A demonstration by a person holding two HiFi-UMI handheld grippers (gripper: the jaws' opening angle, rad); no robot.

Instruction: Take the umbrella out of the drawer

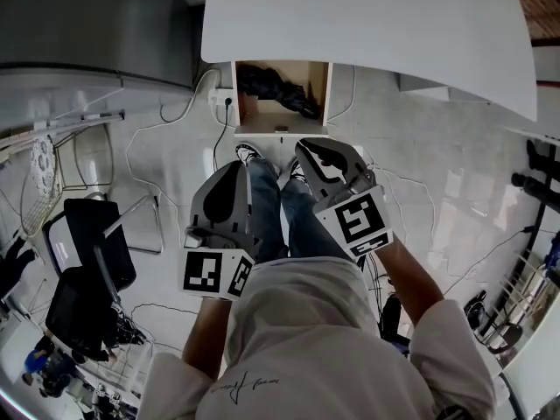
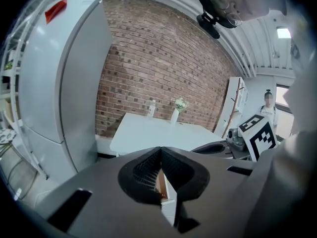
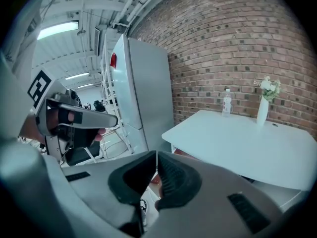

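Note:
A black folded umbrella [image 1: 273,90] lies in the open wooden drawer [image 1: 282,119] under the white table [image 1: 367,24]. Both grippers hang in front of the drawer, short of it and above the person's legs. My left gripper [image 1: 236,168] has its pads together with nothing between them, as its own view shows at the left gripper [image 2: 160,150]. My right gripper [image 1: 306,145] is also shut and empty, with the right gripper [image 3: 156,155] tips touching. A sliver of the drawer's wood [image 2: 161,185] shows below the left pads. The umbrella is hidden in both gripper views.
A tall grey cabinet [image 2: 64,83] stands left of the table, against a brick wall. A bottle [image 3: 227,103] and a vase [image 3: 262,109] stand on the tabletop's far edge. A black chair [image 1: 87,261] and wire racks are at the left; cables [image 1: 175,116] trail over the floor.

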